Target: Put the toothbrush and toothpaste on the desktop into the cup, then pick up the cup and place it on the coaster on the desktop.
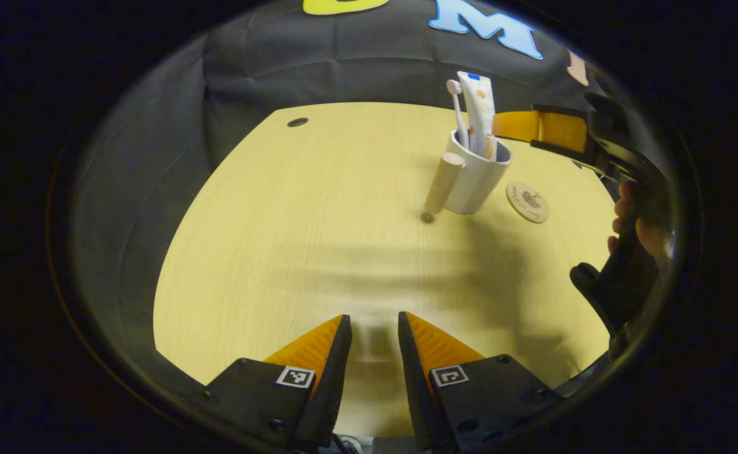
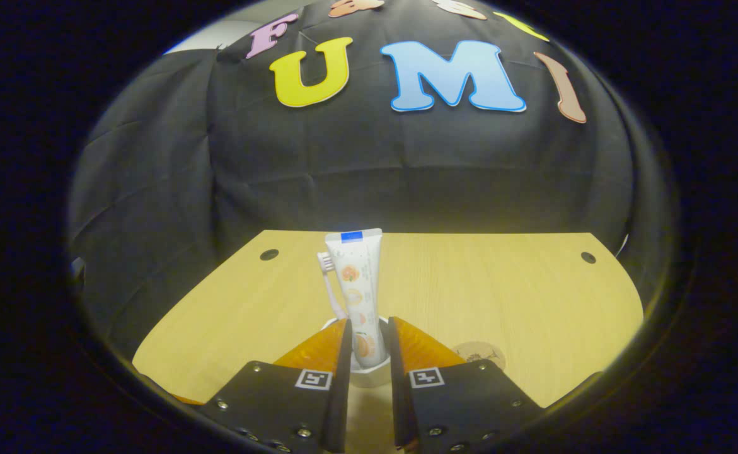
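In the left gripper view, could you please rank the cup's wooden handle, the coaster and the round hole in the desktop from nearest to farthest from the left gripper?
From the left gripper:
1. Wooden handle, on the cup's left side, ahead and slightly right.
2. Coaster, flat on the desktop right of the cup; close to the handle's distance, so this order is tentative.
3. Round hole, far back near the desktop's rear edge, left.

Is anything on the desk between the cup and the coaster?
Nothing visible: in the left gripper view the cup stands beside the coaster with bare desk between. The toothbrush and toothpaste stand inside it.
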The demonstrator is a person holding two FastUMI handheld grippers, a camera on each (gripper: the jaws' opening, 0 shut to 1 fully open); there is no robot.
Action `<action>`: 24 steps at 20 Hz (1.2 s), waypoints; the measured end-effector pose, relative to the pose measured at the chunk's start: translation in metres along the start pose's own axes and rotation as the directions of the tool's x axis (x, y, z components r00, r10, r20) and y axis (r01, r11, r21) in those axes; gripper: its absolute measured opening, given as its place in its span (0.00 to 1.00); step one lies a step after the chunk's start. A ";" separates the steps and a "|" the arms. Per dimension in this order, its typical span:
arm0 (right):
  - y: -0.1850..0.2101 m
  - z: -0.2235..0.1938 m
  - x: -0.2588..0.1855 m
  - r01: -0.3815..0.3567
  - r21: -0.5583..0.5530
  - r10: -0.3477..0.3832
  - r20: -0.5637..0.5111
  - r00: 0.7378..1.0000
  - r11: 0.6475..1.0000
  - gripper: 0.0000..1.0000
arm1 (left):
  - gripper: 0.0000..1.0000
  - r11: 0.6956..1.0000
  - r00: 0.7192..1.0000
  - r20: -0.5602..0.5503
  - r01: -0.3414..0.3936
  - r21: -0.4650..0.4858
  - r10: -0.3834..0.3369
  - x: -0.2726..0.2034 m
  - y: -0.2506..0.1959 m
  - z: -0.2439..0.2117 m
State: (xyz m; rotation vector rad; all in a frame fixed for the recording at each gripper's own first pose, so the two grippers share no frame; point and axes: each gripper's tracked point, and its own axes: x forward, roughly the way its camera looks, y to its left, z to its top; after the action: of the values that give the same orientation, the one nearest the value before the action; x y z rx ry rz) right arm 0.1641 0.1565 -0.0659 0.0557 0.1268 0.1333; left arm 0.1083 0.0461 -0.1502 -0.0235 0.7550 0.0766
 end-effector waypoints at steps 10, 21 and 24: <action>-0.093 -0.041 -0.057 0.105 0.031 -0.102 -0.079 0.992 0.994 0.27 | 0.58 0.919 0.996 -0.040 0.094 0.383 -0.085 0.015 -0.020 0.051; -0.175 -0.116 -0.112 0.311 0.173 -0.265 -0.246 0.932 0.934 0.30 | 0.68 0.763 0.988 -0.123 0.148 0.629 -0.091 0.049 -0.038 0.109; -0.182 -0.117 -0.112 0.333 0.189 -0.281 -0.258 0.925 0.924 0.30 | 0.68 0.710 0.983 -0.167 0.169 0.684 -0.073 0.060 -0.038 0.118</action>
State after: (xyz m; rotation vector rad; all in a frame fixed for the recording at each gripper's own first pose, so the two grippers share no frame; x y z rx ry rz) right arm 0.0623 -0.0334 -0.1801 0.2516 0.3775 -0.1944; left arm 0.2355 0.0172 -0.1053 0.6579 0.8722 -0.3500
